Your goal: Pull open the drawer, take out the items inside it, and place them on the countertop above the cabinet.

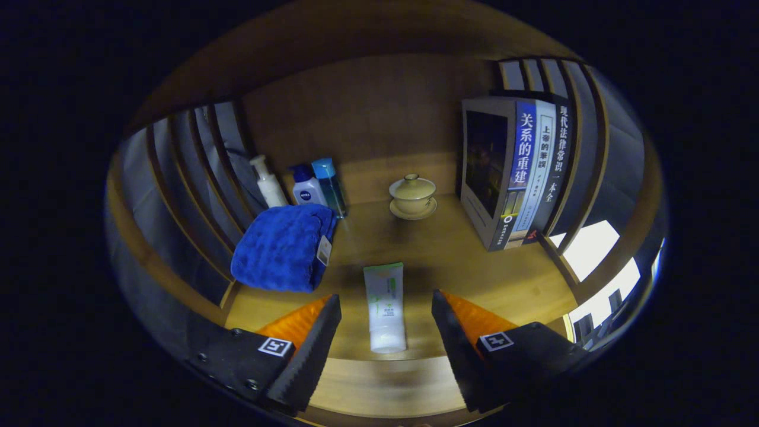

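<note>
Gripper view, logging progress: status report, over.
Tool open, fingers apart. White-and-green plastic tube lies flat on wooden countertop between them, untouched. Folded blue towel beyond left finger, not in the way.

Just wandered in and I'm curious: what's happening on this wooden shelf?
A hand-held gripper hovers open over the wooden countertop, touching nothing. A white squeeze tube with green print lies flat between its fingers. Beyond sit a folded blue towel, a pale lidded tea bowl on a saucer, some toiletry bottles and upright books.
</note>
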A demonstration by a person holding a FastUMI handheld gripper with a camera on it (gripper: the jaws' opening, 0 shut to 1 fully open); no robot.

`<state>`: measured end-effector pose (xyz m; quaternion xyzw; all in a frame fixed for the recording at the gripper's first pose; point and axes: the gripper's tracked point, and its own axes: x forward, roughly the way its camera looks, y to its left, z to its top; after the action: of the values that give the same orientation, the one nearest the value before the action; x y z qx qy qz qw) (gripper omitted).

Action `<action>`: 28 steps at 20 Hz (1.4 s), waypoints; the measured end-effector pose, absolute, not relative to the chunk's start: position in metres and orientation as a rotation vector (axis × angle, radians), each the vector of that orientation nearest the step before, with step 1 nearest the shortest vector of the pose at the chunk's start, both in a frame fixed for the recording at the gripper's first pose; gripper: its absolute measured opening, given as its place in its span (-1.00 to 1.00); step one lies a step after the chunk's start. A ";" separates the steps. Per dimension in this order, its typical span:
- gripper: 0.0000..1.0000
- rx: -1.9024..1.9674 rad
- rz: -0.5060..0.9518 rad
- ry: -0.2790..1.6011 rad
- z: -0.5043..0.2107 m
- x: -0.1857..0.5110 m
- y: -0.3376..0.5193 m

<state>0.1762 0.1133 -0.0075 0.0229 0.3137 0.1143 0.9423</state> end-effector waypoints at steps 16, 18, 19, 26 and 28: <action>0.98 0.015 0.264 0.374 0.008 0.034 0.085; 0.97 0.005 0.269 0.355 0.002 0.014 0.081; 0.97 -0.006 0.267 0.347 -0.002 0.004 0.079; 0.98 -0.027 0.242 0.341 -0.050 -0.042 0.063; 0.97 -0.008 0.246 0.348 -0.063 -0.055 0.062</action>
<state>-0.0553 0.0623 -0.0634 -0.0040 0.1726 0.1222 0.9774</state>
